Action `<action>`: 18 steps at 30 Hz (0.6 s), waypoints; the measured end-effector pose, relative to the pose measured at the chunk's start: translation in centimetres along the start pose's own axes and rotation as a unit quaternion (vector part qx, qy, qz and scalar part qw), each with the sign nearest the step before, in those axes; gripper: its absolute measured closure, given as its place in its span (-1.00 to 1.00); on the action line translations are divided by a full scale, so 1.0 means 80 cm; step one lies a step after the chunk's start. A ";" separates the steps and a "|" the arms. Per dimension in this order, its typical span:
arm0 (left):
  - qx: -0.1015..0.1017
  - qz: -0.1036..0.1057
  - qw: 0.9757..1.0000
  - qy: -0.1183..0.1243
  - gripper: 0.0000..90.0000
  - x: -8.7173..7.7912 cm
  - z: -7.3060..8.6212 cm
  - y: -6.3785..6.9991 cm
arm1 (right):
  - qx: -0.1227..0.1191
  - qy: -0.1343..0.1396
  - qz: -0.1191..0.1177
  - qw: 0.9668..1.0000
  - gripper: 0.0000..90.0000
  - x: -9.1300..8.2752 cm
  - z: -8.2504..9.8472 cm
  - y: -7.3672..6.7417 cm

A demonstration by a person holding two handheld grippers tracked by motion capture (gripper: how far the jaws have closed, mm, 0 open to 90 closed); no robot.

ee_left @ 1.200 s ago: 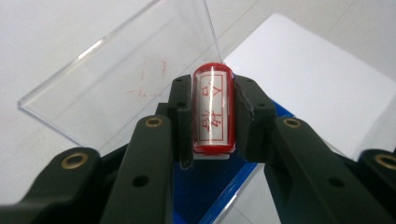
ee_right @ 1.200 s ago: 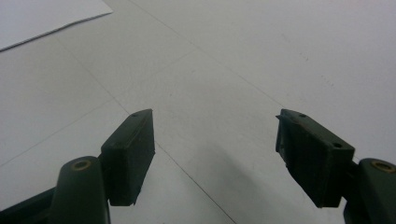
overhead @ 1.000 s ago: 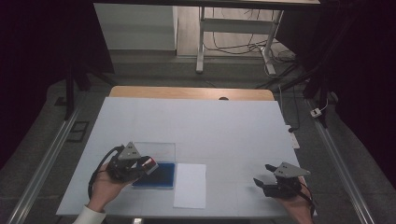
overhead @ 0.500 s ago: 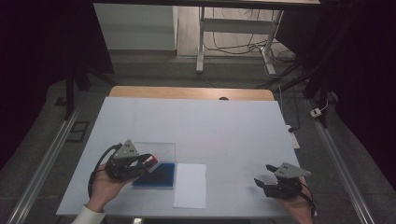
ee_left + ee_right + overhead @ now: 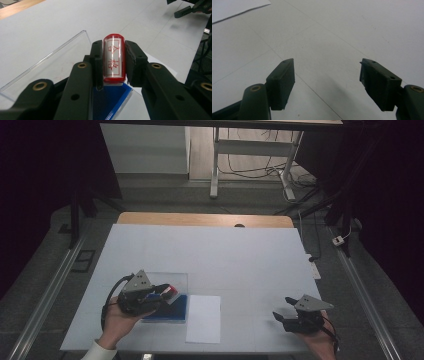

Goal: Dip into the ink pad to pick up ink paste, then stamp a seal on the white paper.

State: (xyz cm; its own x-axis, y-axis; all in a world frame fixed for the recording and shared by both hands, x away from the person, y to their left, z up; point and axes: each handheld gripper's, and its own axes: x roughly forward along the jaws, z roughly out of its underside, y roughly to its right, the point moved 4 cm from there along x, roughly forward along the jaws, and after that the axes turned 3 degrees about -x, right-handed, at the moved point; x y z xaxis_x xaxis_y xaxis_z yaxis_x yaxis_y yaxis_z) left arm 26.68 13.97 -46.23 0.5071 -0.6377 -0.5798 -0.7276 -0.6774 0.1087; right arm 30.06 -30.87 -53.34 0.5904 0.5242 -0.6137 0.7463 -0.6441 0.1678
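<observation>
The red stamp (image 5: pixel 113 60) sits clamped between the jaws of the left gripper (image 5: pixel 113 63), just above the blue ink pad (image 5: pixel 112 100), near the desk's (image 5: pixel 240 255) front left. A clear lid (image 5: pixel 50 67) stands raised behind the pad. Just beside the pad lies a white sheet (image 5: pixel 204 318). Well apart, at the front right, the right gripper (image 5: pixel 325 82) rests with jaws spread wide, grasping nothing.

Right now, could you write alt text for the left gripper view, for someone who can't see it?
Two black fingers clamp a red-framed stamp with red characters on its face, held above a blue ink pad. A clear plastic lid stands open beside it on a white table.
</observation>
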 end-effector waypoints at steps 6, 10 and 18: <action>0.005 0.004 1.000 -0.004 0.56 0.007 -0.002 0.004 | 0.000 0.000 0.001 1.000 -0.38 0.000 0.000 0.000; 0.008 0.008 1.000 -0.006 0.56 0.013 -0.004 0.005 | 0.004 -0.001 0.001 1.000 -0.38 0.000 0.002 -0.002; 0.017 0.017 1.000 -0.014 0.56 0.023 -0.009 0.012 | 0.000 0.003 0.002 1.000 -0.38 -0.002 0.001 -0.005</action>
State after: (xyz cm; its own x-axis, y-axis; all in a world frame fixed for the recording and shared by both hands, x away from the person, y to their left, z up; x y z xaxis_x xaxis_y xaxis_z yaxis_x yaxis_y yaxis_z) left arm 27.25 11.89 -46.65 0.4688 -0.6500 -0.5981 -0.7602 -0.6417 0.1014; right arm 29.62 -30.75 -53.35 0.5950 0.5250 -0.6086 0.7441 -0.6460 0.1703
